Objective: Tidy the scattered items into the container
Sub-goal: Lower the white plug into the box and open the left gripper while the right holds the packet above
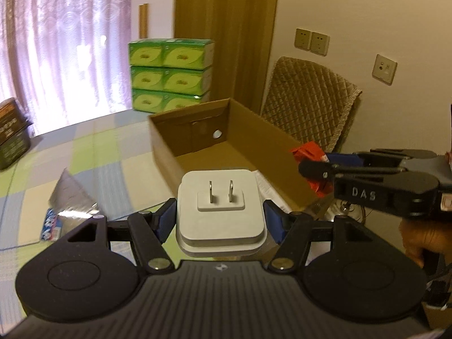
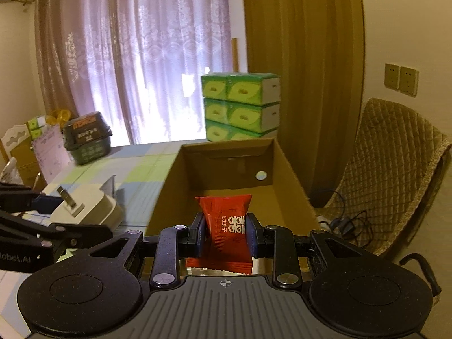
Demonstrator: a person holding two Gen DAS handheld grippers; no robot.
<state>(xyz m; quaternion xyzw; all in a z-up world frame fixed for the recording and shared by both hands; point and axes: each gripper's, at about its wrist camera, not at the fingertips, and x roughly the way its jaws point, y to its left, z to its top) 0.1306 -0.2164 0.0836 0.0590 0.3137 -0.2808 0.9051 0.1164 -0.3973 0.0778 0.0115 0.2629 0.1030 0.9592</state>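
My left gripper [image 1: 219, 217] is shut on a white plug adapter [image 1: 220, 212], its two metal prongs facing up, held above the table just short of the open cardboard box [image 1: 243, 152]. My right gripper [image 2: 225, 233] is shut on a red snack packet [image 2: 226, 227] with white print, held over the near edge of the cardboard box [image 2: 279, 169], whose bottom looks bare. In the left wrist view the right gripper [image 1: 313, 169] reaches in from the right with the red packet [image 1: 309, 152]. The right wrist view shows the left gripper [image 2: 62, 212] with the adapter [image 2: 84, 209] at the left.
A silver foil packet [image 1: 70, 197] and a blue-and-white wrapper [image 1: 52, 224] lie on the checked tablecloth [image 1: 99, 152] left of the box. A dark green tub [image 2: 87, 138] stands at the far left. Stacked green tissue packs [image 1: 169, 75] sit behind the box; a padded chair [image 1: 310, 101] is right.
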